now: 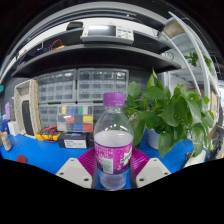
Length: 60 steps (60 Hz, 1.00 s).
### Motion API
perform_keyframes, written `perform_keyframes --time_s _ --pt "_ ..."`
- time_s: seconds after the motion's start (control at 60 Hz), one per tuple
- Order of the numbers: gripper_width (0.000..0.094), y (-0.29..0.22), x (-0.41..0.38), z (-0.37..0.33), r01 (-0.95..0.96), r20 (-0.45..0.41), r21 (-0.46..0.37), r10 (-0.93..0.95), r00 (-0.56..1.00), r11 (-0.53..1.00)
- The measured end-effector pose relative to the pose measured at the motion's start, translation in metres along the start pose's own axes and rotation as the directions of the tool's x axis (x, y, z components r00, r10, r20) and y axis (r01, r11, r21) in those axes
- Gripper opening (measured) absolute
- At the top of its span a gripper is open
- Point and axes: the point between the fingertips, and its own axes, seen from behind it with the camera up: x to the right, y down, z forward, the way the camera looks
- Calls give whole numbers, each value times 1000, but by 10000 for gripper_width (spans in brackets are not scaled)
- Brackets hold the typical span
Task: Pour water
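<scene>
A clear plastic water bottle with a purple cap and a purple label stands upright between my fingers. My gripper has both pink pads against the bottle's sides, at the label and below it. The left finger and the right finger press on the bottle. The bottle's base is hidden below the fingers, so I cannot tell if it rests on the blue table.
A leafy green plant stands close to the right of the bottle. Small toys and a black box lie on the blue table to the left. A white frame leans at far left. Shelving with drawer bins stands behind.
</scene>
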Motion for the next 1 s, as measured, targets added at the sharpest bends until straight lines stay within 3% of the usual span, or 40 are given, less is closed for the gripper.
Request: perform_keyframes --time_s 0.067,0.083,0.1,0.317,0.467,0.7,0.85,1.0 --pt "392 0 0 0 11 -10 -8 -11 1000 1000" --pt "431 -1 -2 2 20 -9 -7 -20 1000 1000" --pt "360 0 -3 1 30 -7 -8 -30 1000 1000" --pt "360 -16 -32 -1 222 -32 12 -221 975 975" --pt "359 -45 -116 -7 453 11 59 -454 891 890" --pt "360 -54 -290 -21 804 109 135 -815 569 579" --pt "359 -45 -390 -34 925 116 196 -945 307 325" --pt "356 -36 -448 -38 973 71 225 -997 31 46"
